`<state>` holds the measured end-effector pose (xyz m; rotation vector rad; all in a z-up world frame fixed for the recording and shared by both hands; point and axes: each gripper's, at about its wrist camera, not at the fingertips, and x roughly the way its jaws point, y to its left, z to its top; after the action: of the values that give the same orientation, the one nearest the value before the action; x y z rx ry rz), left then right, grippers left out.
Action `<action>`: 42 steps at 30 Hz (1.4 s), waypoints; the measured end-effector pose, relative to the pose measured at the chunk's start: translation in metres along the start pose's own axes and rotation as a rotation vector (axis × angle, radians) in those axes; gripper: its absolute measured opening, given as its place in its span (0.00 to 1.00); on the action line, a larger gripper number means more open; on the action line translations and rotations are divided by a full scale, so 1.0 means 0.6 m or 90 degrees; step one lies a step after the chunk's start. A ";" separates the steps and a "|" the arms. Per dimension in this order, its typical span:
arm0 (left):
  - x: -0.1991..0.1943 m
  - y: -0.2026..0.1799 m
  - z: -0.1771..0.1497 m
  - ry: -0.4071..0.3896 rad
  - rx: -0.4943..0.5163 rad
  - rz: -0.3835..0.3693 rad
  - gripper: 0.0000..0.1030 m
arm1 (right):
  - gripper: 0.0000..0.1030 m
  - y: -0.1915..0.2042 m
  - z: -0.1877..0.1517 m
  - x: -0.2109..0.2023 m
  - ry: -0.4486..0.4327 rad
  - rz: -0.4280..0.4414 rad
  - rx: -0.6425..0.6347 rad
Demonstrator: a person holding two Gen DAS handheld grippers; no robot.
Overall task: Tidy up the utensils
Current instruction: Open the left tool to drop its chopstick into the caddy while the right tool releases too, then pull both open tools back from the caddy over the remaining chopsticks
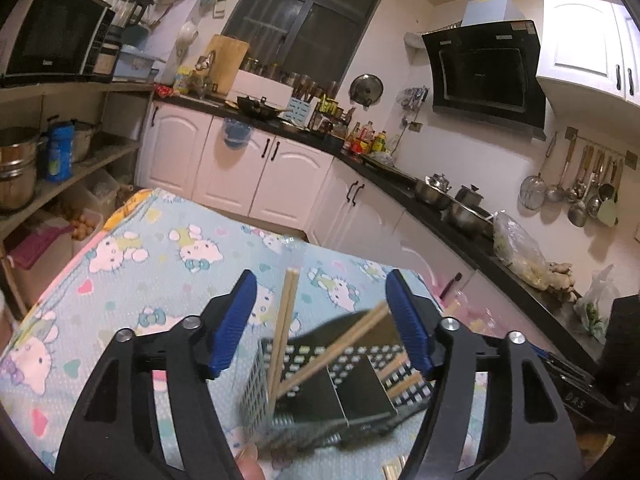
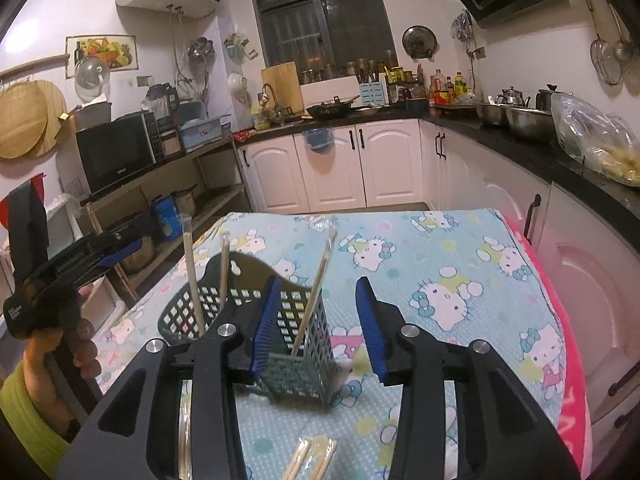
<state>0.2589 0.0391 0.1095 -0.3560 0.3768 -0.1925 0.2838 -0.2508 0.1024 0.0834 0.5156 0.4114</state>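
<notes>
A dark perforated utensil caddy [image 1: 316, 392] stands on the Hello Kitty tablecloth [image 1: 160, 264], with wrapped chopsticks [image 1: 285, 328] leaning in its compartments. My left gripper [image 1: 322, 328] is open above it, holding nothing. In the right wrist view the caddy [image 2: 296, 344] sits just in front of my open right gripper [image 2: 318, 328]; a wrapped chopstick pair [image 2: 316, 292] stands in its near compartment and two more [image 2: 194, 280] in the far one. More wrapped chopsticks [image 2: 312, 460] lie on the cloth near the bottom edge. The left gripper [image 2: 100, 256] shows at the left, held by a hand.
White cabinets [image 2: 340, 168] and a dark counter [image 2: 540, 152] with pots and a plastic bag [image 2: 596, 136] run behind and right of the table. A shelf with a microwave [image 2: 116, 152] stands to the left. The cloth's pink edge [image 2: 560, 340] marks the table's right side.
</notes>
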 end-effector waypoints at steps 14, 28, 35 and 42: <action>-0.051 -0.009 -0.051 0.032 0.007 -0.018 0.89 | 0.57 0.012 -0.041 -0.044 0.001 -0.015 -0.019; -0.089 0.009 -0.088 0.058 -0.012 -0.005 0.89 | 0.58 0.034 -0.080 -0.065 0.025 -0.010 -0.032; -0.099 0.014 -0.110 0.076 -0.020 -0.007 0.89 | 0.58 0.047 -0.100 -0.072 0.039 -0.006 -0.038; -0.111 0.019 -0.126 0.088 -0.020 -0.001 0.89 | 0.58 0.056 -0.116 -0.078 0.051 -0.002 -0.042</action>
<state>0.1699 0.0434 0.0610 -0.3752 0.5172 -0.2132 0.2004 -0.2405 0.0694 0.0028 0.5807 0.4289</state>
